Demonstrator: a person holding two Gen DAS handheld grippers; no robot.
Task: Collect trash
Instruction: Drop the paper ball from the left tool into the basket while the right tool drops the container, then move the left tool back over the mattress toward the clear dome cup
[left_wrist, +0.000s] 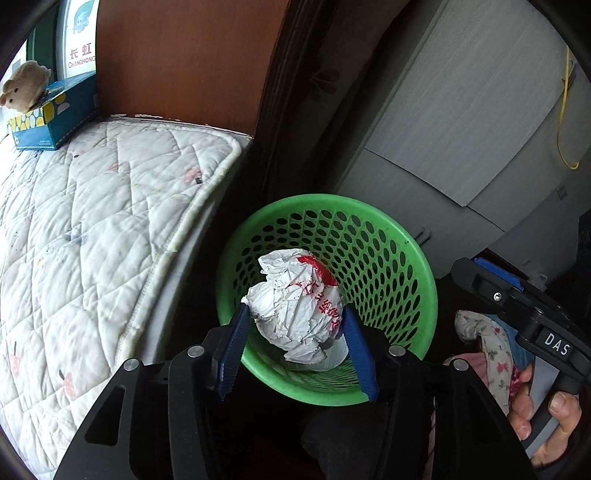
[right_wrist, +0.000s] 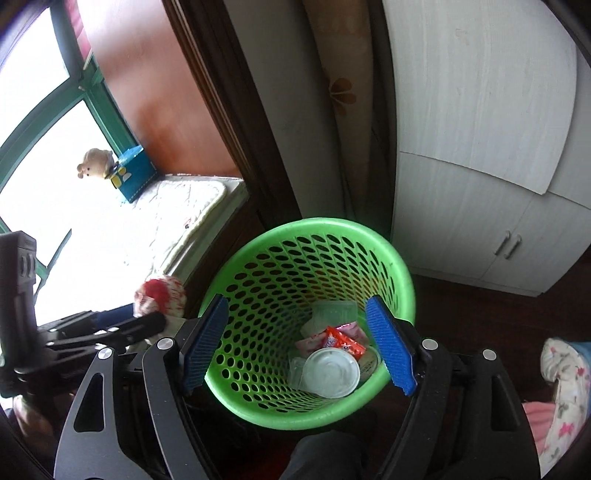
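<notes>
A crumpled white paper ball with red print (left_wrist: 295, 310) sits between the blue pads of my left gripper (left_wrist: 294, 311), and both pads touch it. It hangs over the near side of a green perforated basket (left_wrist: 369, 216). In the right wrist view the same paper ball (right_wrist: 159, 295) shows just left of the basket's rim (right_wrist: 332, 223). My right gripper (right_wrist: 298, 300) stands open over the basket with nothing between its fingers. Inside the basket lie a round white lid (right_wrist: 332, 371), a red wrapper (right_wrist: 343, 341) and clear plastic pieces.
A quilted white pad (left_wrist: 92, 221) covers the window seat to the left, with a blue tissue box (left_wrist: 55, 110) and a plush toy (left_wrist: 24, 85) on it. A white wardrobe (right_wrist: 480, 147) stands behind the basket. A person's hand (left_wrist: 546, 413) holds the right gripper.
</notes>
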